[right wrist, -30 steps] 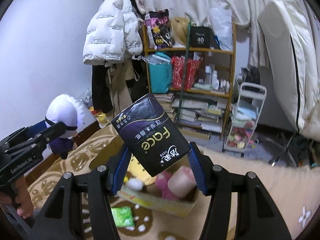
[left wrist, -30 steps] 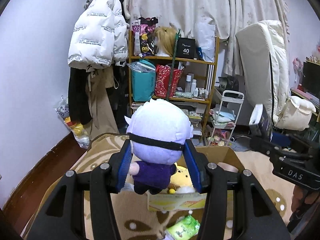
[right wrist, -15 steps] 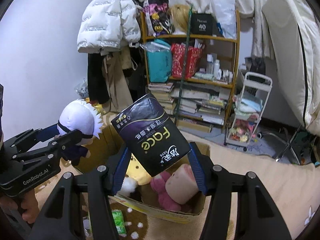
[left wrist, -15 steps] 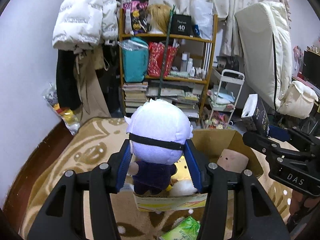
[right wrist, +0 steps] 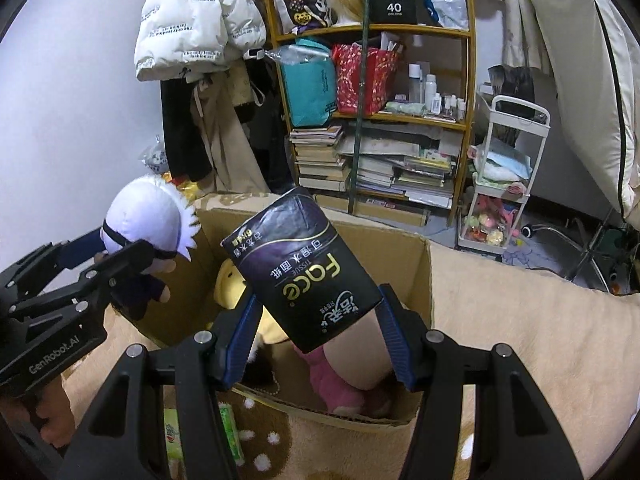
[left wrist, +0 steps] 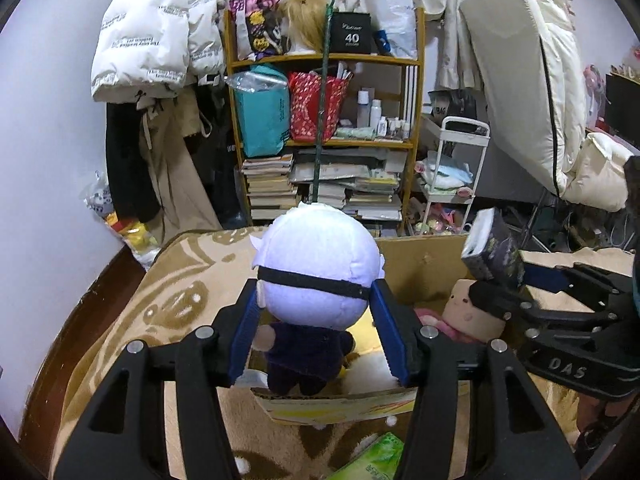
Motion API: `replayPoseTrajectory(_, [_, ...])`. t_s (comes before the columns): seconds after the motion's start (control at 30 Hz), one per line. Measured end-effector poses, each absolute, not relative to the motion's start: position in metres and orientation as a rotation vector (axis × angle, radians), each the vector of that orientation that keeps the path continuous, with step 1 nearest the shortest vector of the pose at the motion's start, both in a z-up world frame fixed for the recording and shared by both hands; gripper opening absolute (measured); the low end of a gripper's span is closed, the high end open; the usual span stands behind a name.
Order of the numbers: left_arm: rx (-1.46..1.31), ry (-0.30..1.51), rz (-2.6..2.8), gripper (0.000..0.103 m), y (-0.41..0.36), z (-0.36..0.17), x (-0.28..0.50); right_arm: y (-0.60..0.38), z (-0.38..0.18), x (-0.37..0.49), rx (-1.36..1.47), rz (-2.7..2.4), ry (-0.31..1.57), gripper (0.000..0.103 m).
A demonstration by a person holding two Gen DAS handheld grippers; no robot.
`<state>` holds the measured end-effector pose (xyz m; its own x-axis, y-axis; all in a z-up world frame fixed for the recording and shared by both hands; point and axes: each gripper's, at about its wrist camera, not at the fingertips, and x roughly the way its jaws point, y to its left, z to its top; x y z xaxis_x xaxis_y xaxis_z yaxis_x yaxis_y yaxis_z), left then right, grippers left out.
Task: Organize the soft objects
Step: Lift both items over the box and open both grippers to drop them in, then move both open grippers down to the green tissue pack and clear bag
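Several plush toys already lie in the cardboard box (right wrist: 420,276). Above it, the left gripper (left wrist: 316,332), jaws opening, apparently still pinches the white-haired doll (left wrist: 318,276); the right gripper (right wrist: 316,332) clamps the tissue pack (right wrist: 300,268).

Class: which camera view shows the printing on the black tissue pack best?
The right wrist view: the black tissue pack fills its centre, its printed face toward the camera. The left wrist view shows the pack only small, end-on, at the right edge.

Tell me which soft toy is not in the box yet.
The white-haired doll with the black blindfold, between the left gripper's opening jaws above the cardboard box. The yellow toy and pink toy lie inside.
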<state>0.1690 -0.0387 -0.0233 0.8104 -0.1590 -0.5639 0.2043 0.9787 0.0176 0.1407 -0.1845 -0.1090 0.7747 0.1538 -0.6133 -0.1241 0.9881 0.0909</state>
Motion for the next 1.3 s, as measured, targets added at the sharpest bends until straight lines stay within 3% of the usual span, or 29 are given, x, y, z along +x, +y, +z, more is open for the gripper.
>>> replayPoseTrajectory(0.23, [0.088, 0.542, -0.220, 0.054, -0.049, -0.015, 0.163, -0.186, -0.112, 0.140, 0.054, 0.152, 0.680, 0.062])
replayPoseTrajectory(0.57, [0.064, 0.632, -0.195, 0.059, -0.051, -0.036, 0.177, -0.188, -0.121, 0.140, 0.062, 0.157, 0.714, 0.062])
replayPoseTrajectory(0.7, [0.053, 0.629, -0.183, 0.069, -0.046, -0.035, 0.177, -0.187, -0.121, 0.140, 0.073, 0.167, 0.707, 0.077])
replayPoseTrajectory(0.87, [0.047, 0.657, -0.164, 0.078, -0.039, -0.034, 0.172, -0.184, -0.120, 0.138, 0.069, 0.171, 0.704, 0.079])
replayPoseTrajectory(1.0, [0.050, 0.653, -0.151, 0.084, -0.033, -0.028, 0.163, -0.184, -0.116, 0.130, 0.094, 0.186, 0.688, 0.095])
replayPoseTrajectory(1.1, [0.047, 0.658, -0.148, 0.091, -0.030, -0.022, 0.156, -0.182, -0.110, 0.120, 0.099, 0.191, 0.678, 0.097])
replayPoseTrajectory(1.2, [0.055, 0.654, -0.132, 0.092, -0.028, -0.017, 0.145, -0.181, -0.105, 0.110, 0.098, 0.185, 0.668, 0.103])
replayPoseTrajectory(1.3, [0.066, 0.663, -0.125, 0.093, -0.024, -0.013, 0.133, -0.180, -0.098, 0.096, 0.092, 0.170, 0.650, 0.103])
